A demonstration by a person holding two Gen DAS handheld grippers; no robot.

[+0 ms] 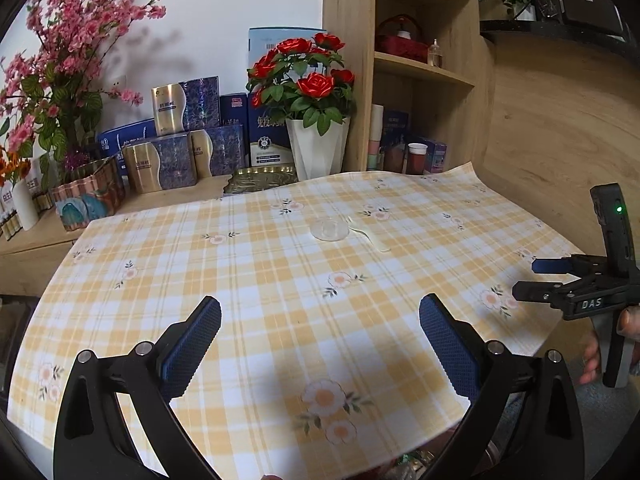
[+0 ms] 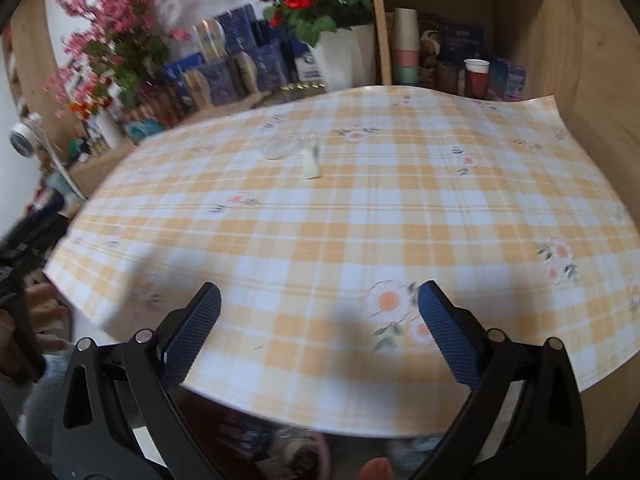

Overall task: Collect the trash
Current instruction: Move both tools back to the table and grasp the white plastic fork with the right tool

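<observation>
A clear plastic lid (image 1: pixel 330 229) lies on the yellow checked tablecloth (image 1: pixel 280 300) toward the far side, with a small clear plastic spoon (image 1: pixel 370 236) just right of it. Both show in the right wrist view, the lid (image 2: pixel 280 147) and the spoon (image 2: pixel 312 162). My left gripper (image 1: pixel 320 340) is open and empty over the near part of the cloth. My right gripper (image 2: pixel 319 320) is open and empty near the front edge; it also shows at the right edge of the left wrist view (image 1: pixel 538 280).
Blue and gold boxes (image 1: pixel 180 148), a white pot of red roses (image 1: pixel 316 148), pink blossoms (image 1: pixel 60 60) and a tin (image 1: pixel 86 196) stand behind the table. A wooden shelf unit (image 1: pixel 424 72) with paper cups (image 1: pixel 416 158) stands at the back right. A container with rubbish (image 2: pixel 292 452) sits below the front edge.
</observation>
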